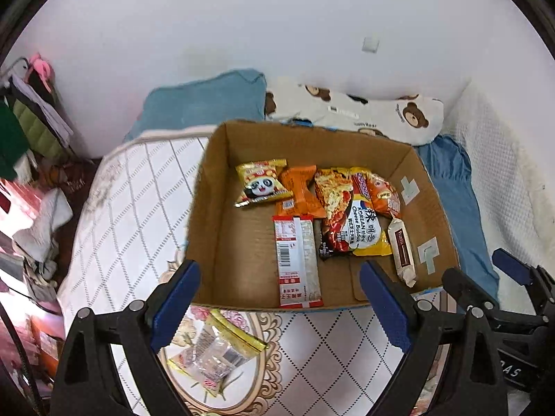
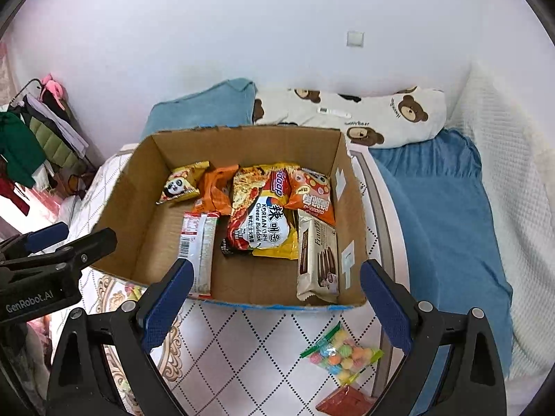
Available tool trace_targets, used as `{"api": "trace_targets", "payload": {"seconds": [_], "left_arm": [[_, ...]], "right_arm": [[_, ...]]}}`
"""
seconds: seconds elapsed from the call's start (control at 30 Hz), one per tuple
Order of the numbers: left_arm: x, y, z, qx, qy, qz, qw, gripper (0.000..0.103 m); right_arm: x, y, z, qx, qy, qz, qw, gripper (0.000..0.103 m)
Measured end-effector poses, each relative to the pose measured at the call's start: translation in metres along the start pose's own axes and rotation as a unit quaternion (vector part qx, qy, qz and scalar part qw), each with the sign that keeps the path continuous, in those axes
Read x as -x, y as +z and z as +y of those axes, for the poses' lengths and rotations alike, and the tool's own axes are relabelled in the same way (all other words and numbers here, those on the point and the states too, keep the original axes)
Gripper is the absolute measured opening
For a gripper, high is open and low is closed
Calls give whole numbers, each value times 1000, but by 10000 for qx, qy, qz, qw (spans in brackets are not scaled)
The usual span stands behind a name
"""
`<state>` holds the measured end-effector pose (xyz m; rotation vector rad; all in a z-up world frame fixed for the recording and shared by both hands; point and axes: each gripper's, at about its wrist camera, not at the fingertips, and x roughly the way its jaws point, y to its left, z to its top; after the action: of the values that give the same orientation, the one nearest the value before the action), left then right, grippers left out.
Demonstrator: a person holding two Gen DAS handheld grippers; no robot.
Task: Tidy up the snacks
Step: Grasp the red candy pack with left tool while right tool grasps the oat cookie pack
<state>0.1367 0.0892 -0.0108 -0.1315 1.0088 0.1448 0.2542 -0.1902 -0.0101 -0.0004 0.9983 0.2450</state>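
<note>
Left tool (image 1: 279, 298): released, jaws spread wide, nothing between them; hovers above the near wall of the box.
Right tool (image 2: 275, 298): released, likewise empty, over the same wall.
Cardboard box (image 1: 208, 215): on the mattress (image 1: 131, 190), at 12 o'clock of both tools; several packets already inside.
Clear packet (image 1: 215, 350): outside the box, at 7 o'clock of the left tool, on the mattress.
Candy bag (image 2: 341, 352): outside the box, at 5 o'clock of the right tool.
Red packet (image 2: 347, 402): just beyond the candy bag, at 5 o'clock.
Handling (judged): film bags light, soft, slippery; contents loose and crushable. A pinch at the sealed edge is advised, not across the middle.
Remaining (judged): three packets to be boxed.
</note>
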Motion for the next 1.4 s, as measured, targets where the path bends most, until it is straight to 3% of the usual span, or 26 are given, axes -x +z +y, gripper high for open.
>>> {"api": "trace_targets", "payload": {"seconds": [0.27,0.4,0.53,0.67,0.8,0.9,0.97,1.13,1.23,1.4], "left_arm": [[32,-29,1,39,-146,-119,9998,94],[35,-62,1,-51,-180,133,9997,94],[25,-113,3,-207,-146,645,9976,94],[-1,-166,9,-176,-168,1431,9894,94],[-24,-203,16,-10,-130,1933,9810,94],[-36,-221,19,121,-161,2179,9758,94],[-41,-230,20,132,-119,2258,9740,94],[-45,-247,32,262,-20,2413,9701,94],[-41,-252,44,369,59,2399,9701,94],[-38,-264,73,687,169,2440,9672,94]], "right_arm": [[37,-27,-6,-375,337,-67,9987,99],[41,-66,-19,-618,486,324,9964,99],[36,-126,-40,-960,454,936,9899,99],[22,-187,-77,-1609,241,1466,9757,99],[-3,-237,-124,-2380,-13,1809,9543,99],[-26,-266,-152,-2935,-2,2014,9345,99],[-42,-278,-162,-3081,-1,2096,9280,97],[-75,-291,-157,-2896,87,2287,9294,87],[-73,-286,-127,-2357,129,2177,9471,83],[-71,-282,-44,-1120,264,2215,9683,83]]}}
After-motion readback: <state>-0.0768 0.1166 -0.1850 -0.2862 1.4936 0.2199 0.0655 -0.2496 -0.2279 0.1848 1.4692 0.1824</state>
